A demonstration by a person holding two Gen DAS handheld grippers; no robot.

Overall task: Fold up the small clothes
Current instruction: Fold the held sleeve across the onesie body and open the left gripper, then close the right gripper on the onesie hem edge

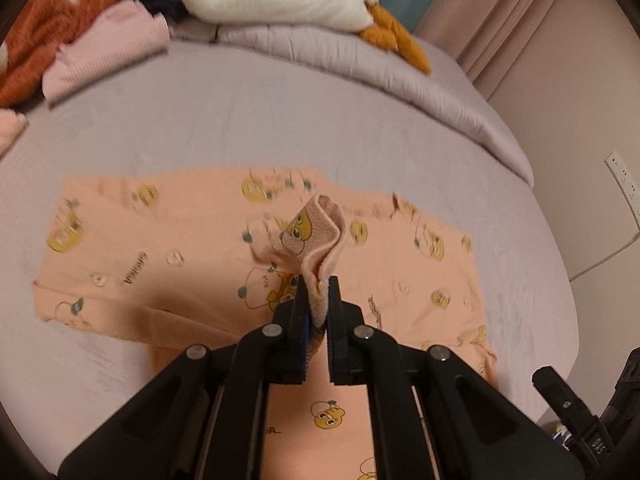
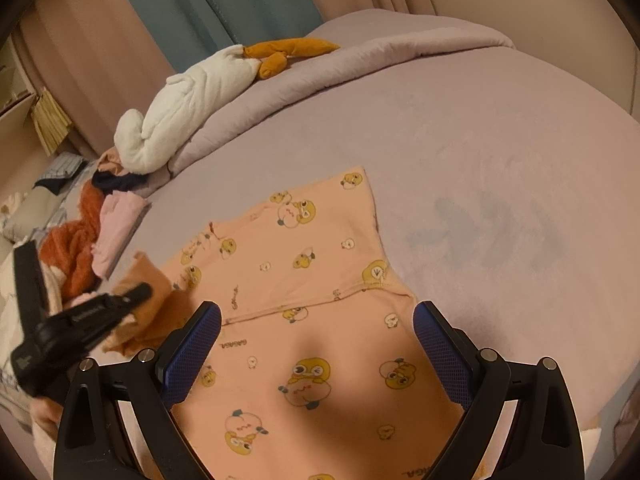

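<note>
step: fold cuff inward | left gripper (image 1: 318, 300) pinching sleeve cuff (image 1: 320, 232) above peach printed top (image 2: 304, 280), flat on bed (image 1: 240, 120) | right gripper (image 2: 316, 352) spread, empty, over top | advice: lay cuff flat, avoid dragging body

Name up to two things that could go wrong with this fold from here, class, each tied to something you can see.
1. The left gripper pinches only a narrow bunched edge of the peach shirt; it might slip out mid-fold.
2. The right gripper hangs open above the shirt, pinning nothing, so the cloth could drag across the bed and the fold land crooked.
</note>
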